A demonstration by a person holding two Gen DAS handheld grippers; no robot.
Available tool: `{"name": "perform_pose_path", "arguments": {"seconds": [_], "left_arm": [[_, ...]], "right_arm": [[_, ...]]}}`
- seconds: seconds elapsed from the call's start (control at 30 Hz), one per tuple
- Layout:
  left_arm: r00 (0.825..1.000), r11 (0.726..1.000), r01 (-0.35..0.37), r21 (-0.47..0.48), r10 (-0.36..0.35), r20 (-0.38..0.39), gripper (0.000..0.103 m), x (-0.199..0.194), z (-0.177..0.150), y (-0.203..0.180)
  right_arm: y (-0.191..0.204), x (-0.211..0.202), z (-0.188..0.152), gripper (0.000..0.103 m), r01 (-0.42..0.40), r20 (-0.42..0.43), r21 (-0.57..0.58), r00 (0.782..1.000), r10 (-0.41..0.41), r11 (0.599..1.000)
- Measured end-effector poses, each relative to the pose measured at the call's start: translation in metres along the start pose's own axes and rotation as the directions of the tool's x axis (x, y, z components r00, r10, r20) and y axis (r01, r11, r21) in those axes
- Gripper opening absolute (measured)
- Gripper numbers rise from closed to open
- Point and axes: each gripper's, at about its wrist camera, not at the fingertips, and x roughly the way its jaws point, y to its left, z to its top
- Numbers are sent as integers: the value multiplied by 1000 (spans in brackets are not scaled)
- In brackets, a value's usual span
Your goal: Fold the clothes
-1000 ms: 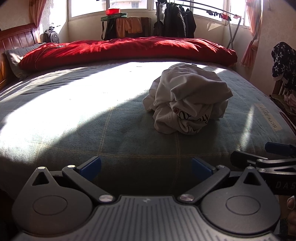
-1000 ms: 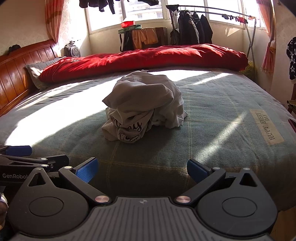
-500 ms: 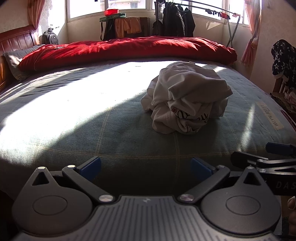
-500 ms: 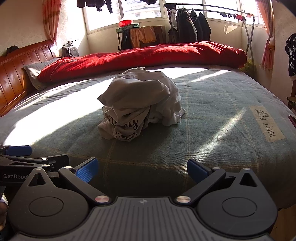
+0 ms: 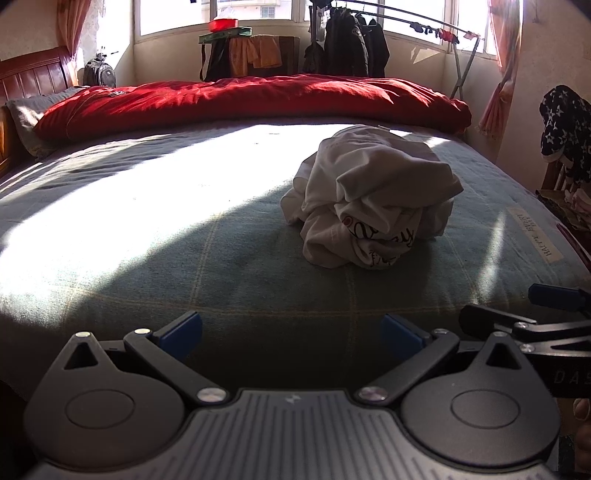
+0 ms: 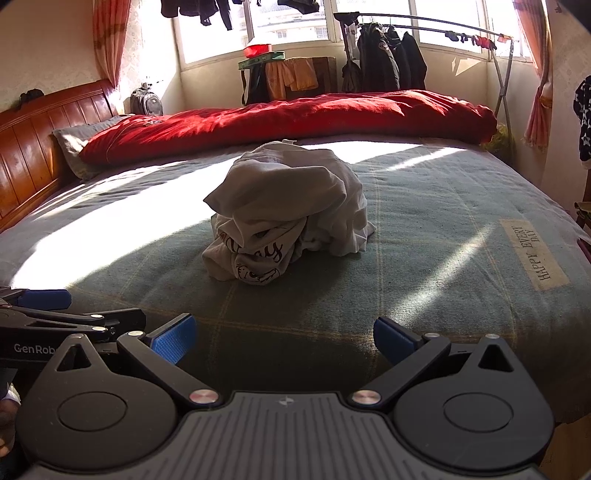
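a white shirt lies crumpled in a heap near the middle of the bed, resting on a grey-green checked blanket. black lettering and a small cartoon print show on the bunched folds at its front, and part of the heap sits in shade while a broad patch of sunlight falls on the blanket to its left. a cream label reading "happy every day" is sewn on the blanket toward the right side

the left gripper is held low at the near edge of the bed, its blue-padded fingers spread wide with nothing between them, well apart from the shirt. the right gripper is beside it at the same edge, also spread wide and holding nothing, pointed toward the heap. each gripper shows at the edge of the other's view

behind the shirt a red duvet is rolled along the far side of the bed, with a grey pillow at its left end against a wooden headboard. dark jackets hang on a drying rack under the window
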Motion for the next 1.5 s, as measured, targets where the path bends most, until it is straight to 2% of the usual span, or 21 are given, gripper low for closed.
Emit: {"name": "perform_pose_path", "arguments": {"seconds": [0.23, 0.43, 0.73, 1.0, 1.33, 1.5], "left_arm": [[1000, 1000, -9, -15, 8, -14, 103, 7, 0, 5], [1000, 999, -28, -17, 28, 6, 103, 9, 11, 12], [1000, 1000, -21, -13, 21, -2, 103, 17, 18, 17], [999, 999, -17, -38, 16, -37, 103, 34, 21, 26], [997, 996, -27, -86, 20, -76, 103, 70, 45, 46], [995, 996, -27, -90, 18, -98, 103, 93, 60, 51]], "right_arm": [[1, 1, -1, 103, -15, -8, -15, 1000, 15, 1000], [8, 4, -1, 103, -50, -26, -54, 998, 49, 997], [18, 8, 1, 103, -67, -43, -97, 997, 63, 993], [11, 24, 19, 103, -61, -39, -116, 998, 56, 991], [-9, 96, 78, 103, 31, -40, -123, 999, -36, 992], [-14, 133, 100, 103, 43, -54, -122, 997, -50, 992]]}}
